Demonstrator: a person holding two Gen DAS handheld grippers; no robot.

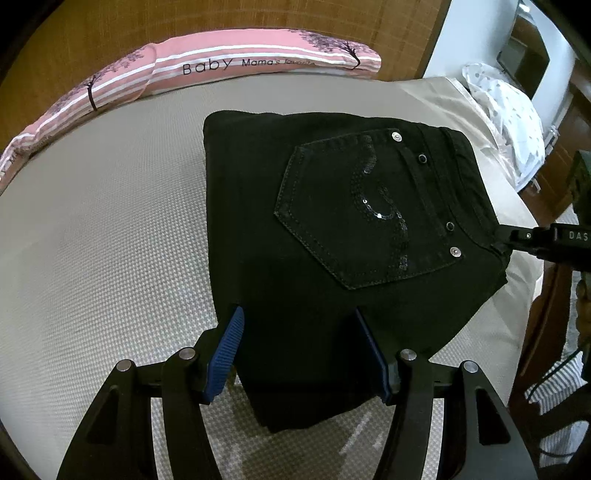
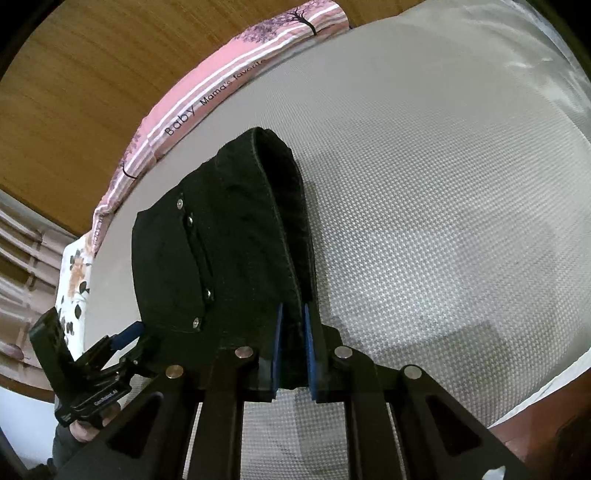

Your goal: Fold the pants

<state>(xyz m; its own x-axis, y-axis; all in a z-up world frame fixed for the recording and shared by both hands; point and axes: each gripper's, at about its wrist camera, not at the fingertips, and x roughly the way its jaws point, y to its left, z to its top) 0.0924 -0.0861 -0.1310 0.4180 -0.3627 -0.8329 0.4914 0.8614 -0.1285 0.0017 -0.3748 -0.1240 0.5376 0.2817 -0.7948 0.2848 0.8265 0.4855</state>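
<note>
Black folded pants (image 1: pixel 332 206) lie on the grey bed (image 1: pixel 92 221), with a sequined back pocket (image 1: pixel 369 214) facing up. My left gripper (image 1: pixel 299 312) stands open, its blue pads (image 1: pixel 227 350) straddling the near folded edge without pressing it. My right gripper (image 2: pixel 293 308) is shut on the waistband edge of the pants (image 2: pixel 229 258), black fabric pinched between its pads. In the left wrist view the right gripper (image 1: pixel 504 238) clamps the pants' right corner. The left gripper (image 2: pixel 136 341) shows at the pants' lower left in the right wrist view.
A pink striped bolster (image 1: pixel 221 62) lies along the wooden headboard (image 1: pixel 258 18). A white dotted cloth (image 1: pixel 509 110) sits at the bed's far right corner and a floral cloth (image 2: pixel 74 280) at another edge. A hand (image 2: pixel 88 432) holds the left gripper.
</note>
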